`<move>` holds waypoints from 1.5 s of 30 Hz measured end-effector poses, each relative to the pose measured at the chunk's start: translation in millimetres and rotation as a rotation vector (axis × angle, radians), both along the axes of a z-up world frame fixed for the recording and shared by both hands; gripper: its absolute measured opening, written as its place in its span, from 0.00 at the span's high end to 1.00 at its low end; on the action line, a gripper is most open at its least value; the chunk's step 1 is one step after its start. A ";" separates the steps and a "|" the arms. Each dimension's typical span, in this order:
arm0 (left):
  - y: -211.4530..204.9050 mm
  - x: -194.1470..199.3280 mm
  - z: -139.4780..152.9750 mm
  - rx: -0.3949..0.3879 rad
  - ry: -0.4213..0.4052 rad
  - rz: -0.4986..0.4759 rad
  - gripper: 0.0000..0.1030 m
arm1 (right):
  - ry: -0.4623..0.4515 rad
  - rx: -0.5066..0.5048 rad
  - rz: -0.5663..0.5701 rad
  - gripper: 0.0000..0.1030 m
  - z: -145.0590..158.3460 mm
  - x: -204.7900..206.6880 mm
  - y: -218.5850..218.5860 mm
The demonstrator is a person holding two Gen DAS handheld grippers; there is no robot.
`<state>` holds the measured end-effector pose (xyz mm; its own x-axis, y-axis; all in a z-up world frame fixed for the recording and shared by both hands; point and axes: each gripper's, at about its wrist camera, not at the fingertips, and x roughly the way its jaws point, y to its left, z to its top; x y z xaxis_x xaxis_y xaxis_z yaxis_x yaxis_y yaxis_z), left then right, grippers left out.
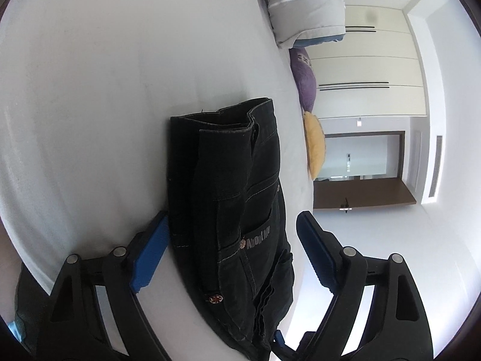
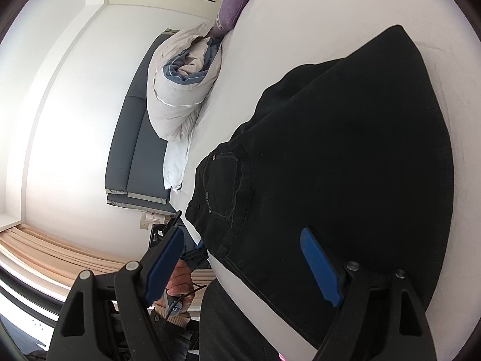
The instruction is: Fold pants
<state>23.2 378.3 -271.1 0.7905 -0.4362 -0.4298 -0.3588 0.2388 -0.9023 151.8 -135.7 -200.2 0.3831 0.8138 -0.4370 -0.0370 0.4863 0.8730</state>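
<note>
Black jeans (image 1: 237, 210) lie folded in a compact stack on the white bed (image 1: 90, 105). In the left wrist view the stack sits between the wide-apart blue pads of my left gripper (image 1: 231, 252), which is open; the pads stand beside the denim, not closed on it. The back pocket label and a rivet show. In the right wrist view the jeans (image 2: 345, 165) fill the right half. My right gripper (image 2: 249, 261) is open, its right pad (image 2: 320, 270) over the denim edge, its left pad (image 2: 163, 261) off the bed. The left gripper and the hand holding it (image 2: 183, 273) show beyond.
A rolled grey duvet (image 2: 177, 90) and a purple cushion (image 2: 231, 9) lie at the head of the bed, with a yellow cushion (image 1: 315, 147) beside them. A dark padded headboard (image 2: 135, 138), a wardrobe (image 1: 369, 60) and a doorway (image 1: 360, 156) stand beyond.
</note>
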 end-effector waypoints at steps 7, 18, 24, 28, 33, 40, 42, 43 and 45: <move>11.7 14.3 -11.0 -0.018 0.041 -0.004 0.67 | -0.007 -0.001 0.013 0.19 2.0 0.3 1.9; -9.5 11.1 34.3 0.166 0.034 -0.028 0.93 | 0.009 -0.066 0.028 0.19 -2.1 16.0 11.2; -74.5 40.0 123.4 0.446 -0.066 -0.138 0.94 | 0.063 -0.116 0.041 0.28 -18.7 28.2 14.2; -163.9 56.8 174.4 0.675 -0.160 -0.314 0.94 | 0.076 -0.087 0.035 0.28 -21.3 29.3 11.3; -310.5 49.0 170.4 0.904 -0.263 -0.651 0.94 | 0.075 0.074 -0.031 0.24 -19.0 27.3 -8.6; -377.4 38.9 113.4 0.906 -0.197 -0.802 0.95 | 0.089 0.129 -0.102 0.24 -25.1 30.4 -44.6; -374.5 38.1 119.4 0.912 -0.202 -0.784 0.95 | 0.076 0.163 -0.132 0.23 -24.2 27.5 -56.6; -373.2 36.1 121.6 0.914 -0.205 -0.778 0.95 | 0.083 0.192 -0.145 0.20 -25.8 26.8 -60.9; -378.0 23.9 124.6 0.938 -0.210 -0.784 0.95 | 0.089 0.235 -0.173 0.18 -28.0 25.5 -66.8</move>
<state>47.1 0.3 -146.4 0.5466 -0.4149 -0.7274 0.3031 0.9077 -0.2901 177.3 -202.5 -228.2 0.4937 0.8225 -0.2825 0.1109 0.2627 0.9585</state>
